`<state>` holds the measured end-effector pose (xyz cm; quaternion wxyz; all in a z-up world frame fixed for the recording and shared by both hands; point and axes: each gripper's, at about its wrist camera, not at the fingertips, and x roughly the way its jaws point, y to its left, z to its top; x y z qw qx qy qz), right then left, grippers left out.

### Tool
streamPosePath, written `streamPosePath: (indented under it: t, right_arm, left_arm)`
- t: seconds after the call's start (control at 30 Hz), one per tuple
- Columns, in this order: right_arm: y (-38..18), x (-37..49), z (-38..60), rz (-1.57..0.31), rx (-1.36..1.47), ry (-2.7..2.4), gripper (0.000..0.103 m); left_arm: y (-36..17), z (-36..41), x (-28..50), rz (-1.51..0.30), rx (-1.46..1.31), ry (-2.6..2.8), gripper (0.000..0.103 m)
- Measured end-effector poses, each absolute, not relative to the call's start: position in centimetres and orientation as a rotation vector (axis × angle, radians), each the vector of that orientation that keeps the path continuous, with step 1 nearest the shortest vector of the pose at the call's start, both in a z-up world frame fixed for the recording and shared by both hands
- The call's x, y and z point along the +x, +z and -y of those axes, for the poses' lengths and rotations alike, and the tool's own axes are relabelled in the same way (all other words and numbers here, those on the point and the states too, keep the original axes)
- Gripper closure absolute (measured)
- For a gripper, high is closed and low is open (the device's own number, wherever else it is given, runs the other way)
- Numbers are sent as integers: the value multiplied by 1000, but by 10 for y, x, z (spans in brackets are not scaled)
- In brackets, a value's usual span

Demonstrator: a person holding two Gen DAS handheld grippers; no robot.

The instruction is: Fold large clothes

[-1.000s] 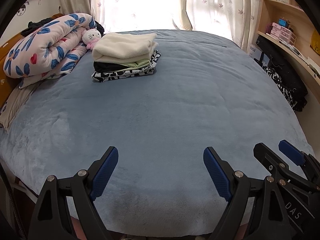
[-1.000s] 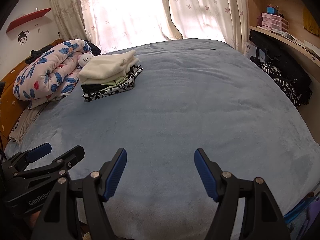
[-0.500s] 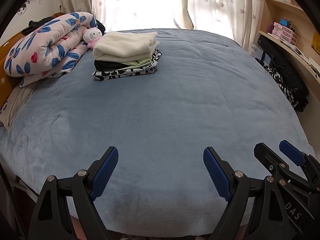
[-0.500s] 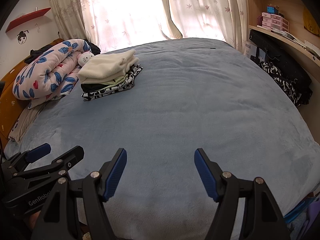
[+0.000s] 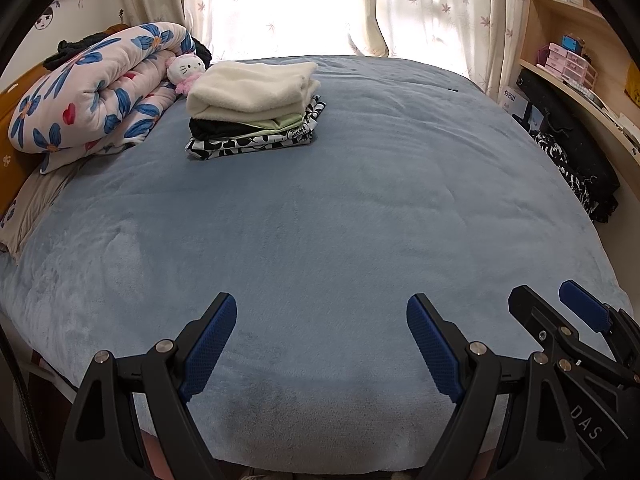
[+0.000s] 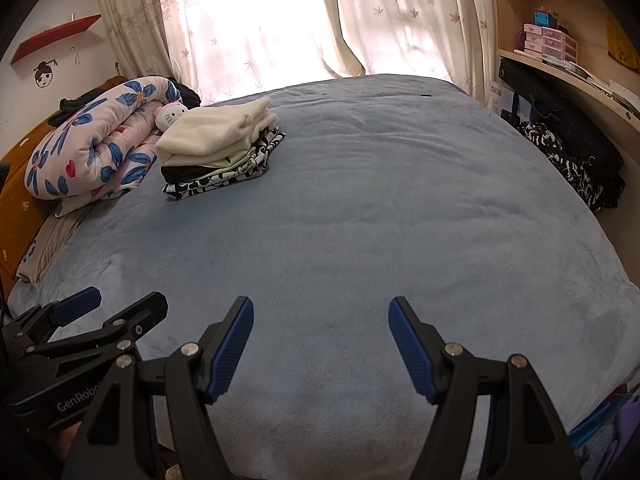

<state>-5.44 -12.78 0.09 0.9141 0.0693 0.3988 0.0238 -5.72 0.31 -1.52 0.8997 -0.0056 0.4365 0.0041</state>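
A stack of folded clothes (image 5: 252, 108) (image 6: 218, 144), with a cream fleece piece on top and a black-and-white print at the bottom, lies at the far left of the blue bed cover (image 5: 360, 208) (image 6: 380, 220). My left gripper (image 5: 320, 308) hangs open over the near edge of the bed with nothing between its blue pads. Beside it, my right gripper (image 6: 321, 308) is open and empty too. Each gripper shows in the other's view: the right gripper (image 5: 560, 300) at the lower right, the left gripper (image 6: 126, 300) at the lower left. Both are far from the stack.
A rolled floral quilt (image 5: 92, 92) and a white cat plush (image 5: 184, 70) lie at the headboard side. Dark and patterned clothes (image 5: 576, 168) (image 6: 572, 156) hang off the bed's right side under a wooden shelf (image 6: 568, 68). Curtains cover the bright window behind.
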Motion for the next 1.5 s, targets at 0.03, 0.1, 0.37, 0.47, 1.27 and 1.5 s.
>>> streamPosePath:
  t: [0.03, 0.1, 0.37, 0.47, 1.27, 1.5]
  right_arm:
    - [1, -54, 128, -821, 142, 49, 32]
    - [1, -55, 128, -820, 143, 49, 32]
    - [1, -55, 128, -820, 145, 49, 32]
    - [1, -55, 128, -820, 144, 51, 32]
    - [-5, -56, 129, -828, 144, 48, 32]
    - [-6, -57, 129, -830, 144, 47, 32]
  left_arm:
    - [-15, -3, -57, -904, -11, 9, 17]
    - [-15, -3, -57, -904, -12, 9, 17]
    - [-15, -3, -57, -901, -10, 9, 17]
    - [-16, -4, -58, -899, -10, 8, 17]
    - [-21, -5, -57, -914, -6, 14, 17]
    - [-23, -6, -57, -922, -5, 16, 17]
